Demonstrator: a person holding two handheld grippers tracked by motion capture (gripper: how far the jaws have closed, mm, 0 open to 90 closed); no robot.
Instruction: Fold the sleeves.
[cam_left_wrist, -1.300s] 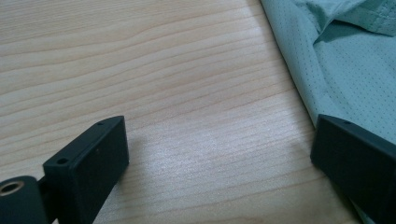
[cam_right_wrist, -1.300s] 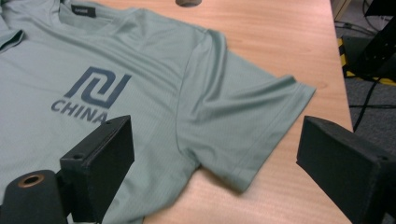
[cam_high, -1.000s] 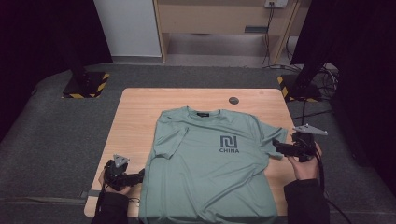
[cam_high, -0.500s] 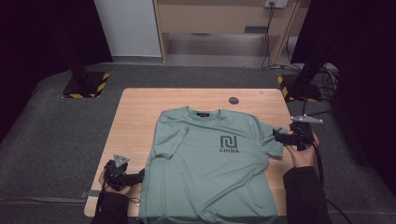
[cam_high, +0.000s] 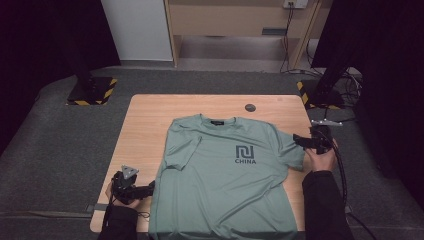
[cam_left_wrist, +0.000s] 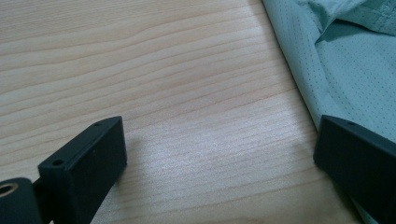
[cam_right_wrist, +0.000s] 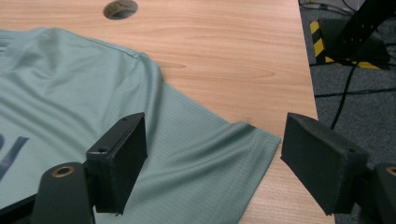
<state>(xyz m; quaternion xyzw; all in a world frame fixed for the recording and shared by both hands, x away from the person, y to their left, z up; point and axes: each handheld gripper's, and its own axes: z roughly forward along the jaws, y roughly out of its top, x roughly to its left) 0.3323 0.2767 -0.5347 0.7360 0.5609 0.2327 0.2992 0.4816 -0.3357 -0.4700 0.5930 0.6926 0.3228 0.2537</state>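
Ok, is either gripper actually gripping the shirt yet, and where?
Neither. The right gripper has its jaws apart around the sleeve hem of the shirt, just closing, not pressing. The left gripper is open beside the shirt's edge.

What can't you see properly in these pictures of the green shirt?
- Bottom hem of the pale green T-shirt: high view, cut off by the picture's lower edge.
- Small label inside the shirt's collar: high view, too small to read.
- Shirt's dark printed logo: right gripper view, cut off at the left edge.
- Round dark hole in the wooden table: right gripper view, clipped by the top edge.
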